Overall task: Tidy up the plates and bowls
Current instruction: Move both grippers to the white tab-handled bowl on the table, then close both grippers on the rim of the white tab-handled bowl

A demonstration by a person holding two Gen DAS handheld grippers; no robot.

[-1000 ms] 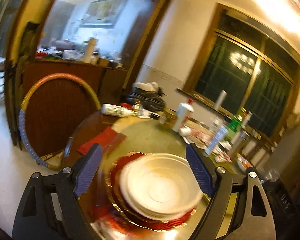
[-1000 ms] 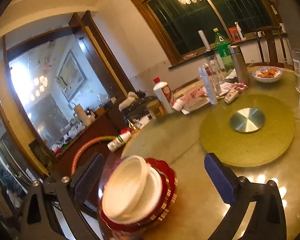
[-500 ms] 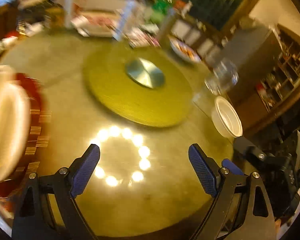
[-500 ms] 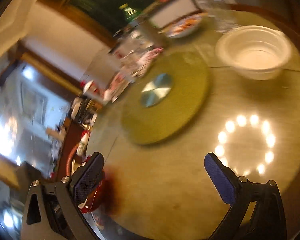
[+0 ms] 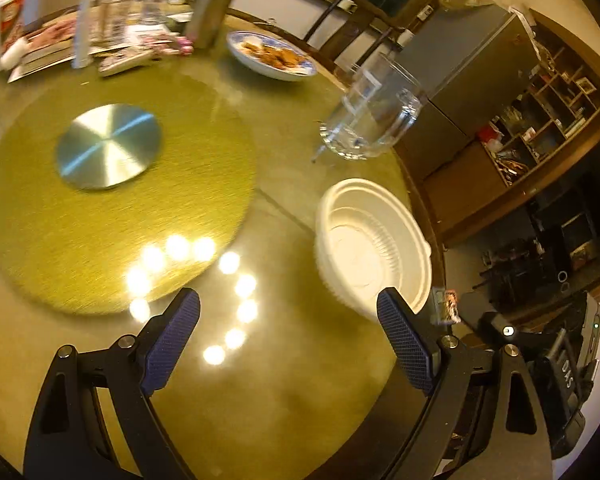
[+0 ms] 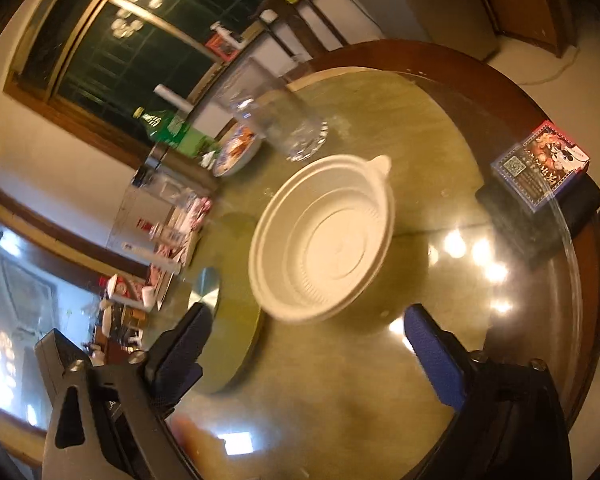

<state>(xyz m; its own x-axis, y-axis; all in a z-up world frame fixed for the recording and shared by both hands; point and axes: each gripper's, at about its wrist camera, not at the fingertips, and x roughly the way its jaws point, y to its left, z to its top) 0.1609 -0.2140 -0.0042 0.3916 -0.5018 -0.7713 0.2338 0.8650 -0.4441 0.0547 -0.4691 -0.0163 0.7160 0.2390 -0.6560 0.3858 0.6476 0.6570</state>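
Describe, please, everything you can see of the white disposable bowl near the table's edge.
The white disposable bowl is round and matte, seemingly moulded pulp or plastic, with a stepped, ribbed inner wall, a flat base and a small tab on its rim. It stands upright and empty on the glass-topped table, beside the lazy Susan and in front of a clear glass mug. Nothing touches it except the table; both grippers stand short of it.

Black device at table edge [image 5: 566, 372]: we read white letters "DAS" on its side, turned sideways.
Card box [image 6: 542, 164]: we see a QR code on its blue face; the printed characters beside it are too blurred for us to read.
Green bottle [image 6: 168, 128]: label present, print too small for us to read.
Red-and-white bottle [image 6: 118, 286]: label blurred, nothing legible to us.
Papers and packets on the table [image 5: 100, 44]: print unreadable.
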